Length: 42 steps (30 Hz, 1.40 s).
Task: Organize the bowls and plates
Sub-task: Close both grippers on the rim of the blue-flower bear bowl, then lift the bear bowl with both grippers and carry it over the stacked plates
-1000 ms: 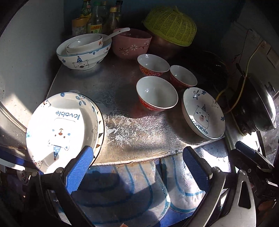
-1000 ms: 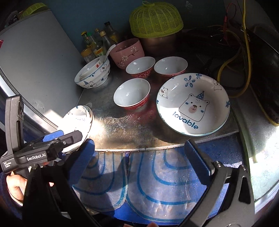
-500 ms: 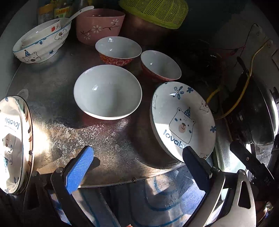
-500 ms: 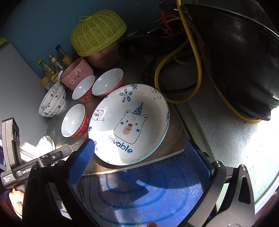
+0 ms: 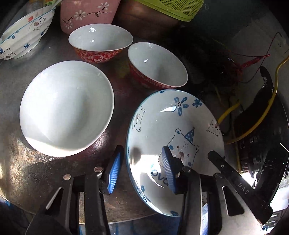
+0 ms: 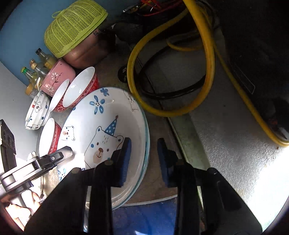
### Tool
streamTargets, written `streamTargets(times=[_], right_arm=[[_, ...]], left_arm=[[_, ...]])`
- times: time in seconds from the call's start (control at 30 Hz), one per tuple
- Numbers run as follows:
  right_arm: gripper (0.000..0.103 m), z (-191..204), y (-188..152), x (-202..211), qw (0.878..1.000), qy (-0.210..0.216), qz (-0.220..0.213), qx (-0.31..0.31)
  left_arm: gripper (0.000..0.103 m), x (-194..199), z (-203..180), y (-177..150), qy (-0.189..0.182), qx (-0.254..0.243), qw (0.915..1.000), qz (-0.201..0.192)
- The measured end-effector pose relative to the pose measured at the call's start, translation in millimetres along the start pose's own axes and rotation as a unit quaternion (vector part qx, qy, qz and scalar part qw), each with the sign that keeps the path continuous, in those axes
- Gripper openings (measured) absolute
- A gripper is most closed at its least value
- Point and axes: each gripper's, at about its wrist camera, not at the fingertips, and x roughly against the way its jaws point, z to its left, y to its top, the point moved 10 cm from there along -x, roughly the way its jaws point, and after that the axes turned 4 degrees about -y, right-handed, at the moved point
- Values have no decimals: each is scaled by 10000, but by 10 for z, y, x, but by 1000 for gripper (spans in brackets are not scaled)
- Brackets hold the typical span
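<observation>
A white plate with a blue bear print (image 5: 171, 117) (image 6: 101, 112) lies at the front edge of the metal counter (image 5: 18, 153). My left gripper (image 5: 140, 170) straddles the plate's left rim, one pad outside and one over the bear. Its jaws are closing, with a gap left on both sides of the rim. My right gripper (image 6: 144, 160) straddles the opposite rim in the same way and is closing too, pads clear of the plate. Three red bowls with white insides (image 5: 66, 108) (image 5: 101, 43) (image 5: 157, 66) stand just behind the plate.
A pink flowered bowl (image 5: 86, 14), a stack of bear bowls (image 5: 23, 36) and a green mesh cover (image 6: 72, 27) line the back, with bottles (image 6: 36, 68) in the corner. A yellow hose (image 6: 207, 54) and black cookware (image 5: 261, 144) crowd the right side.
Both grippers came forward and down onto the bear plate. Their jaws narrowed from wide open to a close straddle of its two rims. The plate stack at left slid out of the left view.
</observation>
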Motion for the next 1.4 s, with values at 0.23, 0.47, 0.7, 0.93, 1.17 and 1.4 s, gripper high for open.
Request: streamTargets(times=[0.23, 0.47, 0.7, 0.93, 1.17, 1.4], right_arm=[[16, 7, 4, -58, 9998, 167, -38, 43], [13, -22, -16, 16, 9996, 98, -198, 179], [12, 5, -79, 92, 9992, -4, -249, 309], [12, 38, -167, 221, 9989, -45, -326, 335], [12, 148, -236, 386, 9984, -79, -424, 374], [12, 427, -329, 585, 9971, -93, -562, 496]], left_arm=[[18, -135, 58, 39, 86, 53, 9999, 55], [10, -68, 111, 9, 49, -55, 10000, -62], [9, 39, 74, -113, 84, -262, 9996, -108], [10, 204, 54, -277, 45, -499, 9986, -139], [10, 418, 114, -358, -72, -538, 9984, -180], [10, 779, 261, -393, -161, -556, 9978, -330]])
